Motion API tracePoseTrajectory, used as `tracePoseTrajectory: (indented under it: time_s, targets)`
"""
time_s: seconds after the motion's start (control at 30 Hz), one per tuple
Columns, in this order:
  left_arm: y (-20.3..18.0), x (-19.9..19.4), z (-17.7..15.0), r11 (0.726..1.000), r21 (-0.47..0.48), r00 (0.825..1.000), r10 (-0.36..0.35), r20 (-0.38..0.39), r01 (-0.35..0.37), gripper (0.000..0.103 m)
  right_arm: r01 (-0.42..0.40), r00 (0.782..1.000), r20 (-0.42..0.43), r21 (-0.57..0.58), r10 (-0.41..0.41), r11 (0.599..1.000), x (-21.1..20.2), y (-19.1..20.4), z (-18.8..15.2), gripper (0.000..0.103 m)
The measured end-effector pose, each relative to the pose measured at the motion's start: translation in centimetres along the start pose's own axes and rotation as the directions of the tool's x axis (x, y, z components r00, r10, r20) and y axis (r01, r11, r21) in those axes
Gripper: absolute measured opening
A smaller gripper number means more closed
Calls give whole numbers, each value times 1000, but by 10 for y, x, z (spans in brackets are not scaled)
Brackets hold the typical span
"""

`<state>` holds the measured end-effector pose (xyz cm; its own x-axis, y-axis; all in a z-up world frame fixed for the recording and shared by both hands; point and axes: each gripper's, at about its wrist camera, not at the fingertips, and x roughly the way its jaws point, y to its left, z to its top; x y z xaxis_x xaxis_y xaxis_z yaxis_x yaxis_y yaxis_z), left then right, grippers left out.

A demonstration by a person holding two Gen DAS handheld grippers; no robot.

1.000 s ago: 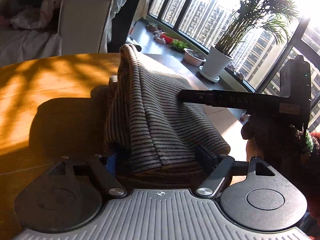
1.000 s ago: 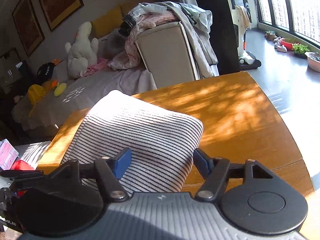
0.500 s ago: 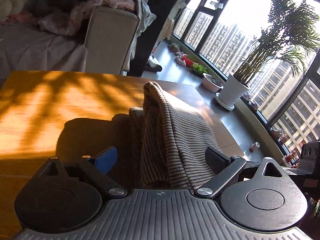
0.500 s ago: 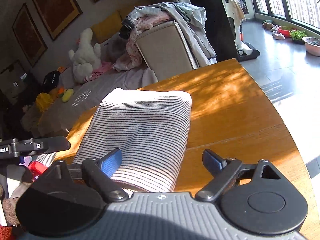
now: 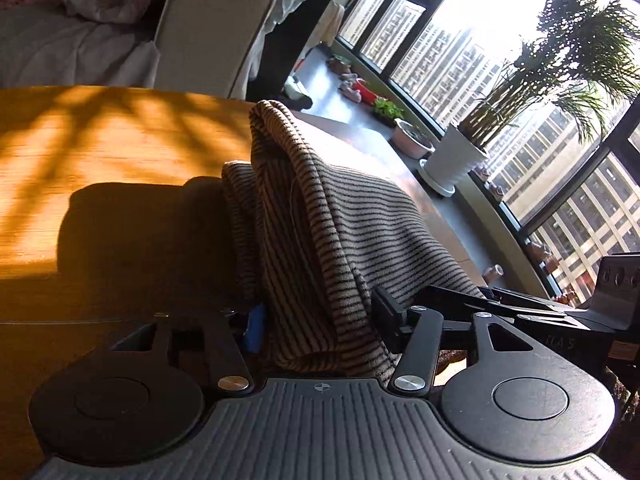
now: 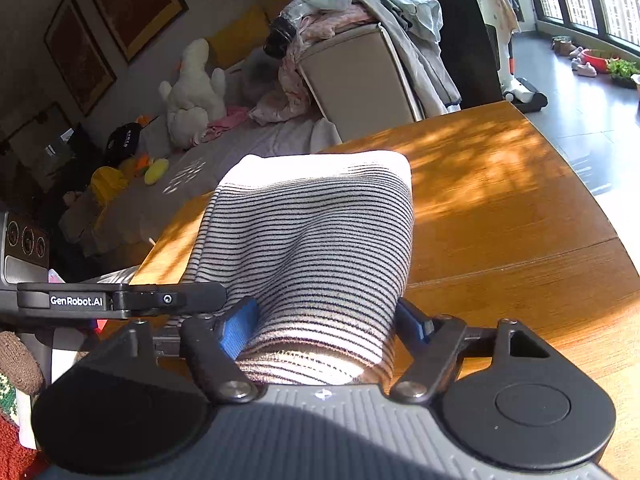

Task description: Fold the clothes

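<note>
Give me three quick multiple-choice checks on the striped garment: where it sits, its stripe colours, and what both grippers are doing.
1. The folded black-and-cream striped knit garment lies on:
A. the wooden table
B. the floor
C. a chair

2. Its stripes are:
A. red on white
B. thin black on cream
C. blue on grey

3. The left gripper and right gripper:
A. both wide open, clear of it
B. only the left grips
C. both closed on it

Key: 1 A, the tabletop shows around it; 2 B, seen in both views; 3 C, fingers press the cloth's sides.
</note>
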<state>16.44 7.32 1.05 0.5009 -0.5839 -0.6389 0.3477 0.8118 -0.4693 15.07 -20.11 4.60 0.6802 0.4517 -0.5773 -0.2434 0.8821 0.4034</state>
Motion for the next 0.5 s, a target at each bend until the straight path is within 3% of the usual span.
tracePoseTrajectory:
  time_s: [0.13, 0.27, 0.43, 0.5]
  targets:
    - [-5, 7, -2, 1000, -5, 1000, -29, 0, 29, 59, 55, 998, 32, -73, -53, 996, 2, -2, 14, 67]
    - [-4, 2, 0, 1000, -9, 1000, -13, 15, 13, 62, 96, 995, 53, -181, -87, 979, 3, 8, 17, 67]
    - [-9, -16, 11, 999, 21, 994, 41, 104, -43, 64, 120, 992, 73, -279, -104, 953, -1, 22, 6, 70]
    - [-12, -24, 15, 997, 33, 988, 61, 142, -67, 60, 131, 990, 91, -303, -108, 944, -5, 26, 5, 71]
